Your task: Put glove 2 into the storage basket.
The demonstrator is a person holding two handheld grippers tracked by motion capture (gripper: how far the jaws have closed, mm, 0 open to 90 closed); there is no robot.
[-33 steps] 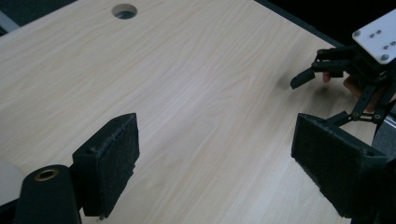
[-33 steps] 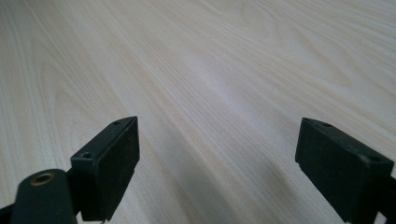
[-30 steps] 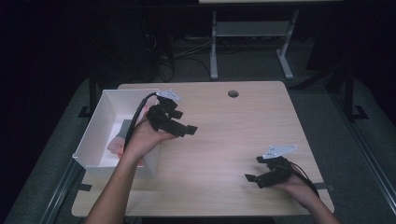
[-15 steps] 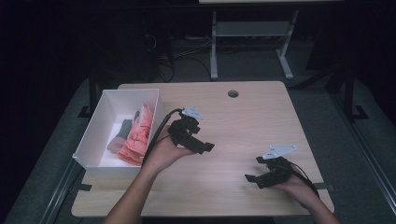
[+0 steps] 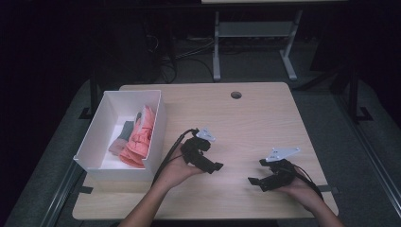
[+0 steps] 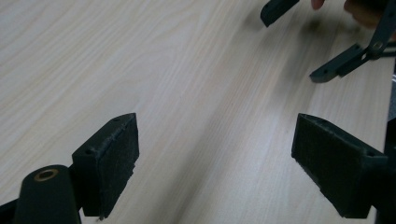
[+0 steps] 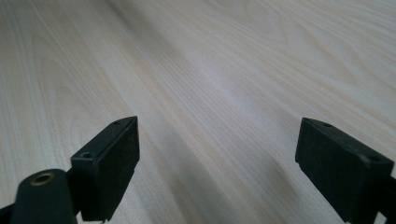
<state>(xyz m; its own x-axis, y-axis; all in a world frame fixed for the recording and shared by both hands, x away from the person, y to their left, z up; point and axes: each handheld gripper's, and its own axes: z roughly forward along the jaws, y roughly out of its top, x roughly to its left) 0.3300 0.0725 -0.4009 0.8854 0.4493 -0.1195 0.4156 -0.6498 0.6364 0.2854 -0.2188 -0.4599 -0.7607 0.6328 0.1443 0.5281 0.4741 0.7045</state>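
High view: left gripper (image 5: 213, 166) and right gripper (image 5: 255, 182) hover empty over the table (image 5: 246, 118); salmon cloth (image 5: 139, 139) lies in the white box (image 5: 101, 163) at left. Left gripper view: jaws spread, nothing between. Right gripper view: likewise released. Keep both low and apart while resting.

The box (image 5: 94, 142) sits at the left edge of the counter (image 5: 265, 118). Folded cloths (image 5: 139, 137) lie inside it, against its right wall. The left gripper (image 5: 213, 166) is just right of the box; the right gripper (image 5: 255, 182) lies farther right, near the front edge.
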